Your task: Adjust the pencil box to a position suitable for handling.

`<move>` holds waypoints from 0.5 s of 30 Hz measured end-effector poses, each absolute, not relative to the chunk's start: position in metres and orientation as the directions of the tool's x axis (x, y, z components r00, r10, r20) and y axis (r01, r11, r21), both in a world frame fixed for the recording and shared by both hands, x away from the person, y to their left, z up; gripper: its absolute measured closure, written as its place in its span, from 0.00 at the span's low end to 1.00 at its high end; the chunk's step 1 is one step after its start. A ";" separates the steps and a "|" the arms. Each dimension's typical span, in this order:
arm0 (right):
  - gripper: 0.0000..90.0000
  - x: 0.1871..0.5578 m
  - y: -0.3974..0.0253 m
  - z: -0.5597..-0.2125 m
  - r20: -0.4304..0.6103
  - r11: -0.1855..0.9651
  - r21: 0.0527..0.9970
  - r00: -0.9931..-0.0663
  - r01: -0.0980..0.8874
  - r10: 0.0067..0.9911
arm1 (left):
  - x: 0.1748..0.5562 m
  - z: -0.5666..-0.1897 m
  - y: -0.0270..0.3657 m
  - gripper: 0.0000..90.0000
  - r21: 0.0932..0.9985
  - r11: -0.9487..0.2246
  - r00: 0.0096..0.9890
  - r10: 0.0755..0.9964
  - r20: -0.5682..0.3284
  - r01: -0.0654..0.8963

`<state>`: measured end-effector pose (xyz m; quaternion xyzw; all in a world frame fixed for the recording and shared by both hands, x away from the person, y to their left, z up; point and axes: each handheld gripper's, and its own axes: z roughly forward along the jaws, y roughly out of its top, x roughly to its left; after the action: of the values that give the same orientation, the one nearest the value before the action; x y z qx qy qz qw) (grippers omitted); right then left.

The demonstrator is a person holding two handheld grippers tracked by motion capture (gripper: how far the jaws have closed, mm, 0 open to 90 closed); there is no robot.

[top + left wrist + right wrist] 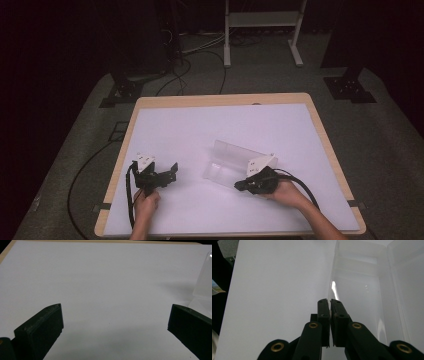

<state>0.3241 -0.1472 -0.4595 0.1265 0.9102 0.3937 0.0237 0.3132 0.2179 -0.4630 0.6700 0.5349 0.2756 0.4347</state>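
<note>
- Dark floor with trailing cables surrounds the table [320,117], whose white sheet covers nearly all of its wooden top.
- Near the sheet's middle, somewhat toward the person, lies the clear plastic box [227,162], opened out, one half standing up.
- At the box's near edge, the right gripper [329,305] has its jaws pinched together on the thin clear wall.
- Well to the box's left, the left gripper [167,176] hovers with jaws wide apart, holding nothing.
- Judging by this, the box is being gripped for closing or shifting; next, the free gripper should come across to steady it.
- No label or writing is readable.
</note>
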 end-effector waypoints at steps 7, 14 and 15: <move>0.94 0.324 -0.145 -0.464 0.082 0.674 0.699 -0.963 0.240 0.258 | 0.313 -0.463 0.218 0.00 0.877 -0.047 0.273 0.957 -0.098 0.478; 0.89 0.326 -0.146 -0.466 0.104 0.675 0.690 -0.958 0.262 0.266 | 0.313 -0.463 0.218 0.00 0.876 -0.049 0.274 0.957 -0.097 0.479; 0.88 0.326 -0.146 -0.466 0.109 0.676 0.687 -0.957 0.268 0.268 | 0.313 -0.463 0.218 0.00 0.876 -0.048 0.273 0.957 -0.097 0.479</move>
<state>0.3261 -0.1458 -0.4662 0.1464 0.9153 0.3751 0.0004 0.3134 0.2179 -0.4631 0.6696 0.5363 0.2753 0.4338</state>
